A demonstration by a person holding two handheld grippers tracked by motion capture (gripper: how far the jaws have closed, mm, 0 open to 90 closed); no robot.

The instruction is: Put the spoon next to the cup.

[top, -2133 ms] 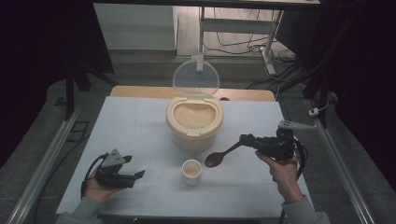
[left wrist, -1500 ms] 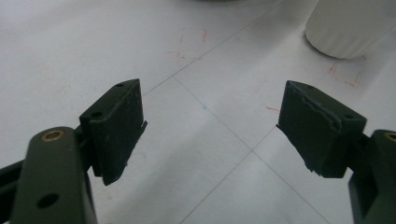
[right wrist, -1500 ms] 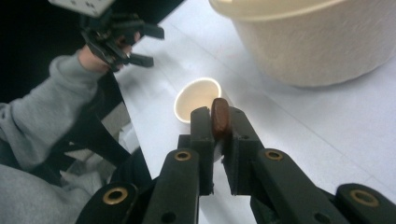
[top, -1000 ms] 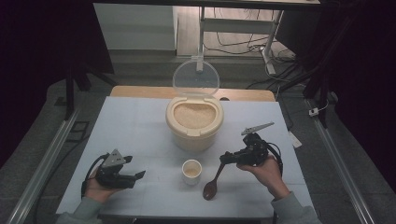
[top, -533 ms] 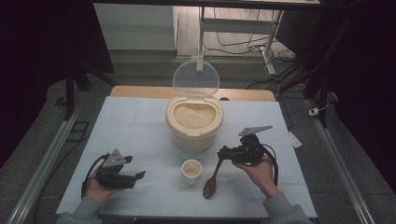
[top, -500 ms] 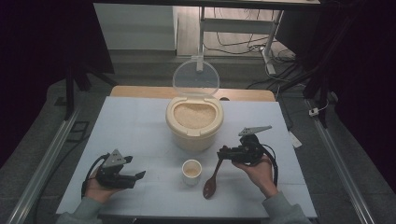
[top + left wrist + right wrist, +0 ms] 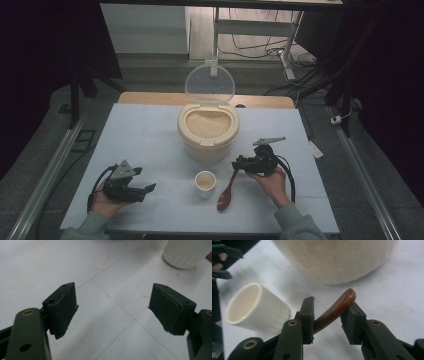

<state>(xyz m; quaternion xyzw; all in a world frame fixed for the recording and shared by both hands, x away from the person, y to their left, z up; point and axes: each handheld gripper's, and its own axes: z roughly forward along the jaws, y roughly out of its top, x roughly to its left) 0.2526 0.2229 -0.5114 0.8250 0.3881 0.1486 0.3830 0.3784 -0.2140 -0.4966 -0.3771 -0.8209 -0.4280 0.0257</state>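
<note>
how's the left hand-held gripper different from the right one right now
The left hand-held gripper has its jaws spread wide with only bare table between them; the right hand-held gripper has its jaws around the brown spoon handle. The left sits well left of the small cup; the right sits just right of it. Both are black, each held in a hand.
</note>
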